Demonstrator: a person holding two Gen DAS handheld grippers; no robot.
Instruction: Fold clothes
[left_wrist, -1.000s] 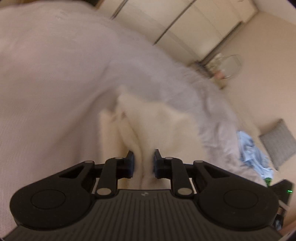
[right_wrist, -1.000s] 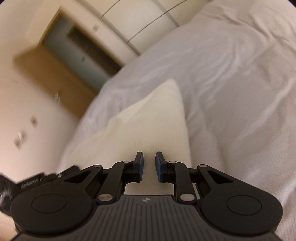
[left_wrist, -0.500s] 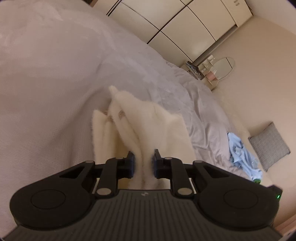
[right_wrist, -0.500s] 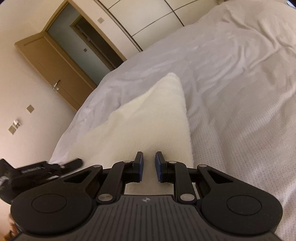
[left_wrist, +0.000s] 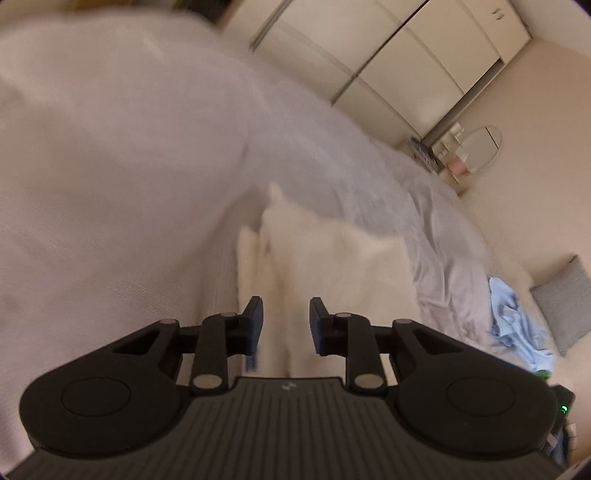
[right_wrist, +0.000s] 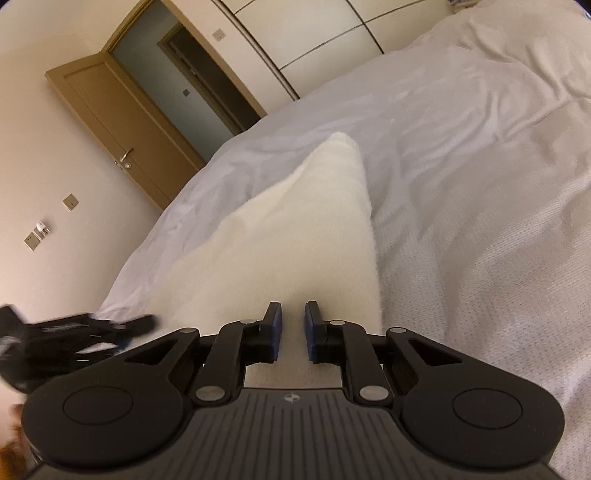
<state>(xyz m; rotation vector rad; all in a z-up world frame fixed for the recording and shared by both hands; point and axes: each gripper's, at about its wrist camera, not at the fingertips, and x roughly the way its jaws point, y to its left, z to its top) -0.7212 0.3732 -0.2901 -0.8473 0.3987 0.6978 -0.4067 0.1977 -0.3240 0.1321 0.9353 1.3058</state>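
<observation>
1. Bed (right_wrist: 480, 184): white cover fills most of both wrist views. Wardrobe doors (left_wrist: 406, 74) stand at 1 o'clock in the left view, a brown door (right_wrist: 122, 125) at 10 o'clock in the right view.
2. Cream fleece garment (right_wrist: 295, 236): lies on the bed. In the right view it runs from between the fingers toward 12 o'clock, long axis along the gripper's line. In the left view the same garment (left_wrist: 332, 266) stands bunched in upright folds at 12 o'clock.
3. Right gripper (right_wrist: 292, 330): jaws narrow, cloth passing between the blue pads; looks clamped on the garment's near edge, though actual contact is not resolved.
4. Left gripper (left_wrist: 286, 325): jaws somewhat wider, garment between them. It appears blurred at 9 o'clock in the right view (right_wrist: 122, 328), at the garment's other near corner.
5. Judgement: both grippers sit equally near; the coming fold turns on carrying the near edge toward 12 o'clock.
6. Hard to read: left view is motion-blurred; the garment type and its near hem are hidden behind the gripper bodies.
</observation>
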